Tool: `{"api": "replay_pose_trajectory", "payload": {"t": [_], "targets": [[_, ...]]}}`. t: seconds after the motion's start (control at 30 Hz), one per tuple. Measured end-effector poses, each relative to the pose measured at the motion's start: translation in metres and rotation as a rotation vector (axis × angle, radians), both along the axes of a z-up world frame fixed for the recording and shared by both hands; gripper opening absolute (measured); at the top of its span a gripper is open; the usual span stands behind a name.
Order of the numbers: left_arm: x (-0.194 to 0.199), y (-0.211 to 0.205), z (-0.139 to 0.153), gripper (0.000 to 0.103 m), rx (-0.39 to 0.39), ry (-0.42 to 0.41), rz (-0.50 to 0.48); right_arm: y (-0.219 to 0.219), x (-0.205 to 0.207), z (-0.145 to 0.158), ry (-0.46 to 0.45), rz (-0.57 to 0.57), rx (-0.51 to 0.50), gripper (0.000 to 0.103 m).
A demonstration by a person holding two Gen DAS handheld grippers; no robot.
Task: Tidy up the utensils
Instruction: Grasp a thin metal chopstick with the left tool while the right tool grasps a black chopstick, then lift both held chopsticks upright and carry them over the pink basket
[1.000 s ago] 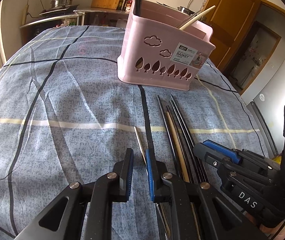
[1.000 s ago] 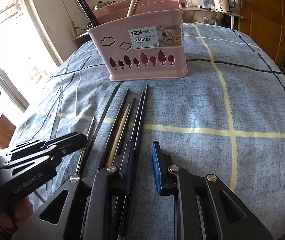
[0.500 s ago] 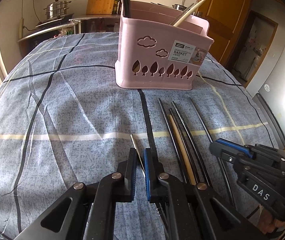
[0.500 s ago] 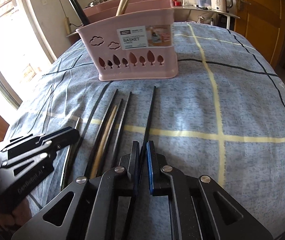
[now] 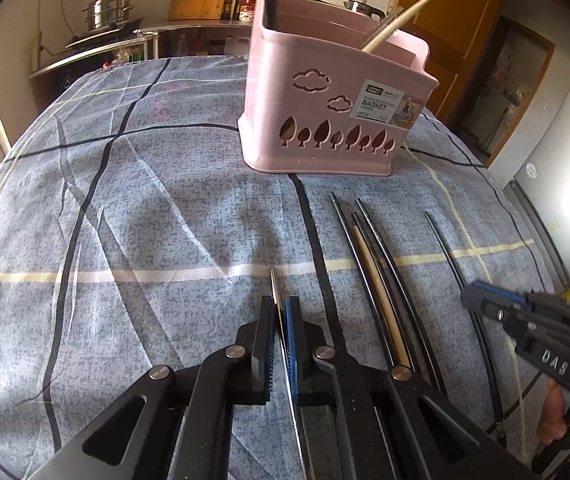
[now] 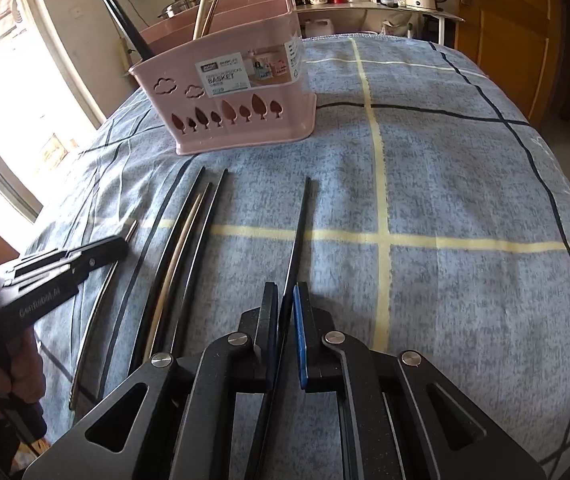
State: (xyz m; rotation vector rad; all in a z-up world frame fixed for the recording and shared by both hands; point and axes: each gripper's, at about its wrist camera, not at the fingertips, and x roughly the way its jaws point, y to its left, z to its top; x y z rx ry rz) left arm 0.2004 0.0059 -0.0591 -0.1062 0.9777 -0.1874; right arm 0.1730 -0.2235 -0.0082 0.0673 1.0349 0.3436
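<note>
- One pink basket (image 5: 337, 120) is seen standing upright on the blue checked cloth (image 5: 125, 220), far side of the table; dark chopsticks and pale ones are propped inside, their count not to be told.
- One metal chopstick (image 5: 276, 296) is clamped between the fingers of the left gripper (image 5: 281, 308), pads pressed together on it, its tip pointed toward the basket.
- One black chopstick (image 6: 299, 240) is held in the right gripper (image 6: 285, 300); the jaws are opening slightly, yet the stick is seen pinched between the pads.
- Between the two grippers, four loose sticks are counted lying side by side on the cloth: three dark ones (image 5: 389, 264) and one wooden chopstick (image 5: 377, 284) among them.
- So six sticks are out of the basket in all: two gripped, four lying loose.
- In the right wrist view the same bundle (image 6: 181, 256) is seen just left of the held black stick, ends pointed at the basket.
</note>
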Motion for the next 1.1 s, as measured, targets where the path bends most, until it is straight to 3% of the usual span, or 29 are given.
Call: {"api": "replay_pose_trajectory", "payload": {"t": [0.47,0.73,0.9,1.1], "targets": [[0.01,-0.011,0.0,0.005,0.06,-0.009,-0.026,0.011,0.05,-0.004,0.028,0.003,-0.003,0.007],[0.011,-0.009,0.001,0.005,0.046,0.006,-0.03,0.009,0.062,0.0,0.041,0.017,0.027,0.005],[0.012,0.0,0.01,0.004,0.001,0.004,-0.008,0.006,0.052,0.021,-0.008,0.022,0.067,0.005],[0.005,0.003,0.049,0.004,-0.023,-0.081,-0.02,0.0,0.046,0.057,-0.09,0.021,0.104,0.005]]}}
